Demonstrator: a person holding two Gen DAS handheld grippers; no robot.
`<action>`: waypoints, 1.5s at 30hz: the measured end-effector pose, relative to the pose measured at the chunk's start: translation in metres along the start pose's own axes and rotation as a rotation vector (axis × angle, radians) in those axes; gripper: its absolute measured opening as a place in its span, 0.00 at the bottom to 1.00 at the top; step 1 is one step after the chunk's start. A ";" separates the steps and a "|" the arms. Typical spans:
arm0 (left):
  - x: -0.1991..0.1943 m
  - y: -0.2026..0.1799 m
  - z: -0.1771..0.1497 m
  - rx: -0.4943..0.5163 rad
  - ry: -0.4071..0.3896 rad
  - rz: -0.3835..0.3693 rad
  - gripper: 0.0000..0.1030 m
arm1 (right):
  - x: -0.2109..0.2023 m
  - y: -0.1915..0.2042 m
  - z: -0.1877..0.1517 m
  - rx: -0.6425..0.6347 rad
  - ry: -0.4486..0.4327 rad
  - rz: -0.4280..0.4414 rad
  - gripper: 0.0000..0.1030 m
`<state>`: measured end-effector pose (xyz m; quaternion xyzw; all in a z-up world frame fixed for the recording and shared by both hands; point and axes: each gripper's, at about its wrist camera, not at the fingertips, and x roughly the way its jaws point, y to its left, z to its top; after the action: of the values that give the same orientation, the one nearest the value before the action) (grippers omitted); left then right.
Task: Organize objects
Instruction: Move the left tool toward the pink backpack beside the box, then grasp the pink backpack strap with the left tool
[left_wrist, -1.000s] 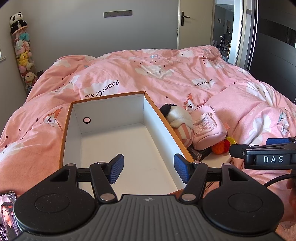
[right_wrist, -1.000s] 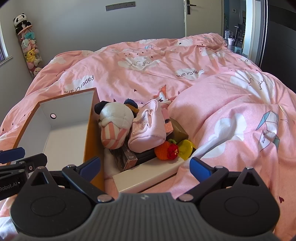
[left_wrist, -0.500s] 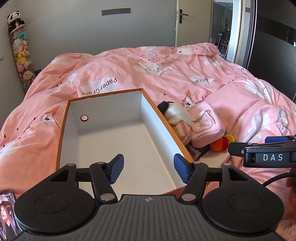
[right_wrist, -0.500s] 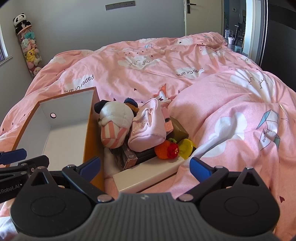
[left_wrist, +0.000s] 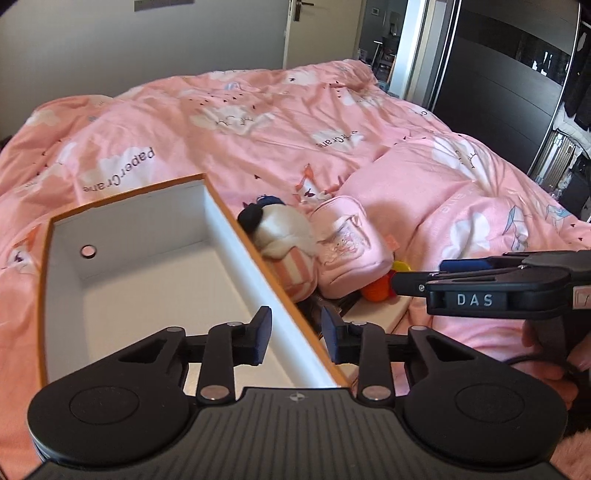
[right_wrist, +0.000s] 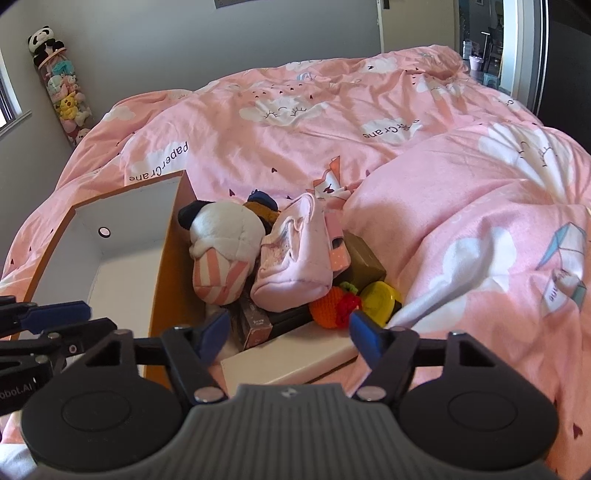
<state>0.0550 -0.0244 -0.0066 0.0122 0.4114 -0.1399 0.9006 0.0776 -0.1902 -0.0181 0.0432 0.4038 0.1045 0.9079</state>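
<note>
A pink duvet (right_wrist: 295, 140) printed with white clouds covers the bed. A tall clear tube of plush toys (right_wrist: 62, 92) stands in the upper left corner. Upper right: a dark wardrobe (left_wrist: 498, 85) and a white door (left_wrist: 321, 33).

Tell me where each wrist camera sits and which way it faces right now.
Left wrist: behind the left gripper, angled down over the box; its closing jaws straddle the box's wall; the right gripper and a hand show.
Right wrist: behind the right gripper, jaws closing on nothing, aimed at the toy pile: panda plush, pink pouch; the left gripper's fingers show.
Shared: box, panda plush, pink pouch, pink duvet.
</note>
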 end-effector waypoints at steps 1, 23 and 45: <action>0.005 -0.001 0.006 0.004 0.003 -0.014 0.35 | 0.004 -0.003 0.004 -0.005 -0.002 -0.001 0.59; 0.142 -0.047 0.083 -0.086 0.196 -0.071 0.64 | 0.091 -0.070 0.035 0.070 0.057 0.038 0.40; 0.142 -0.008 0.095 -0.117 0.237 -0.035 0.21 | 0.105 -0.077 0.061 0.126 0.055 0.186 0.29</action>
<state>0.2114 -0.0792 -0.0485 -0.0312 0.5225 -0.1291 0.8423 0.2034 -0.2411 -0.0658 0.1345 0.4287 0.1637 0.8782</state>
